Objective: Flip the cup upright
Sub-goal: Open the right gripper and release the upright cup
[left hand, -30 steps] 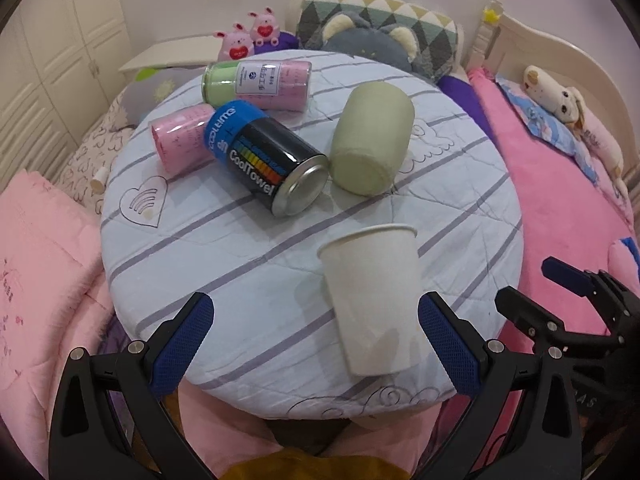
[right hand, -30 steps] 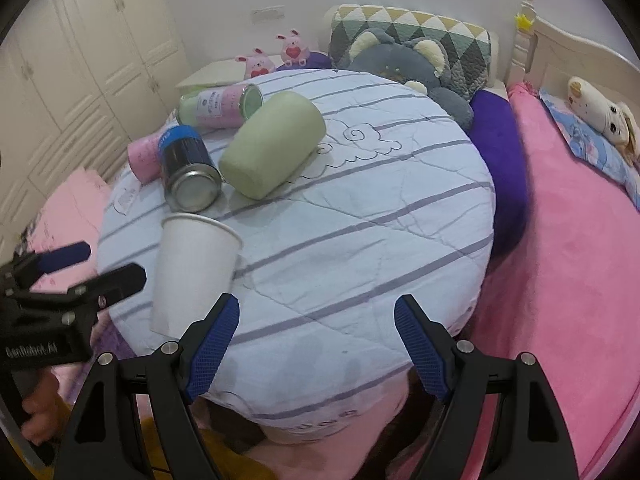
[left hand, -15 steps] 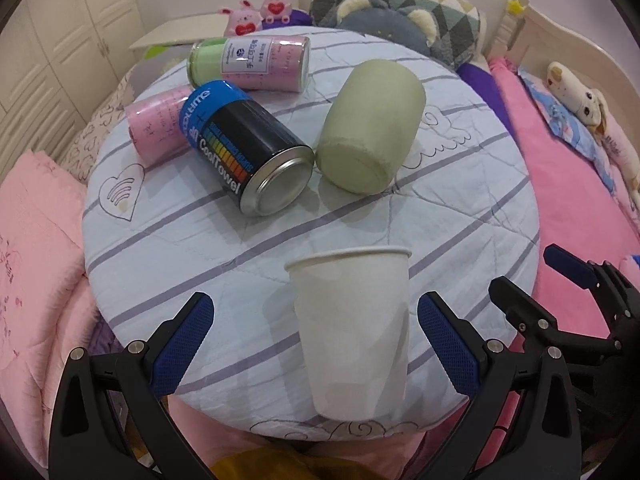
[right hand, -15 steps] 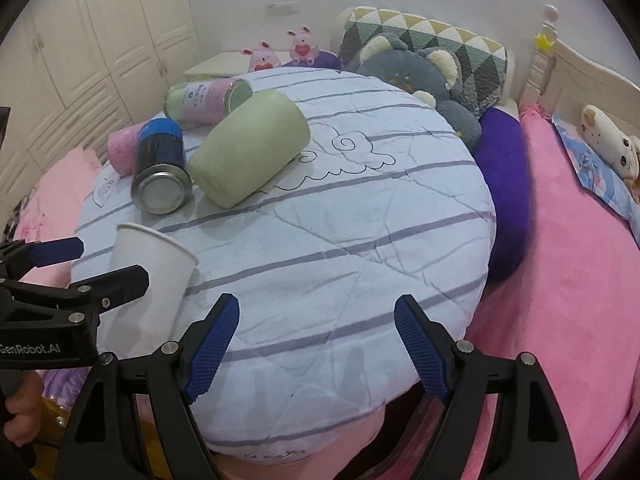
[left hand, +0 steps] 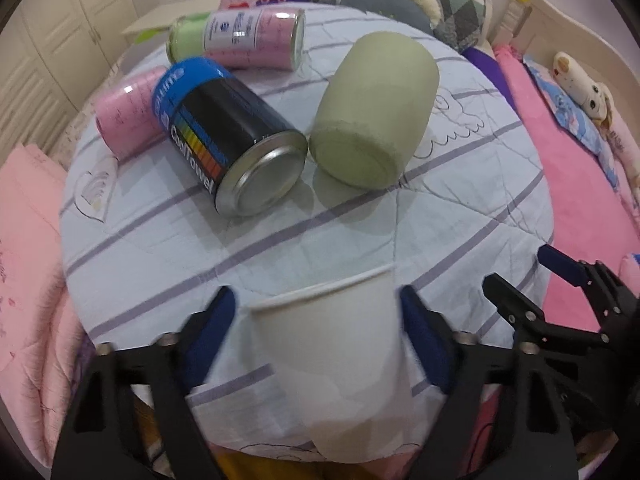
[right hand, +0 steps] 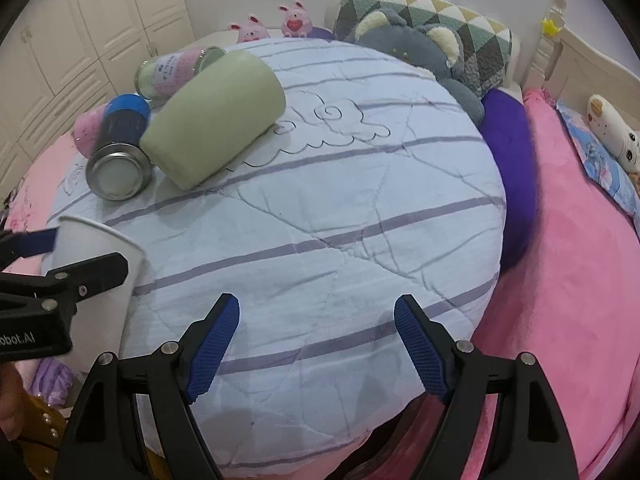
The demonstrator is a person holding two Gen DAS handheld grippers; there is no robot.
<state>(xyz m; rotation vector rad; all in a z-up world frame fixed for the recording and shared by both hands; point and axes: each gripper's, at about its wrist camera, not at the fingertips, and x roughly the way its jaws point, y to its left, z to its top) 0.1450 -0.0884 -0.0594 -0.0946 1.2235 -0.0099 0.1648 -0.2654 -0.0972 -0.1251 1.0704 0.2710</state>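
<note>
A white paper cup [left hand: 336, 360] stands upside down, rim on the cloth, at the near edge of the round table [left hand: 460, 208]. My left gripper [left hand: 316, 320] is open, its blue fingers on either side of the cup with gaps showing. In the right wrist view the cup [right hand: 96, 264] is at far left with the left gripper's fingers [right hand: 92, 268] around it. My right gripper [right hand: 316, 340] is open and empty over the table's near edge.
A black and blue can [left hand: 228, 140], a pale green cup on its side [left hand: 372, 108], a pink tube [left hand: 128, 116] and a pink and green tube [left hand: 244, 40] lie on the far left of the table. Pink bedding [right hand: 572, 280] and pillows surround it.
My left gripper has moved forward so its fingers now flank the cup. The right gripper has shifted slightly closer over the table.
</note>
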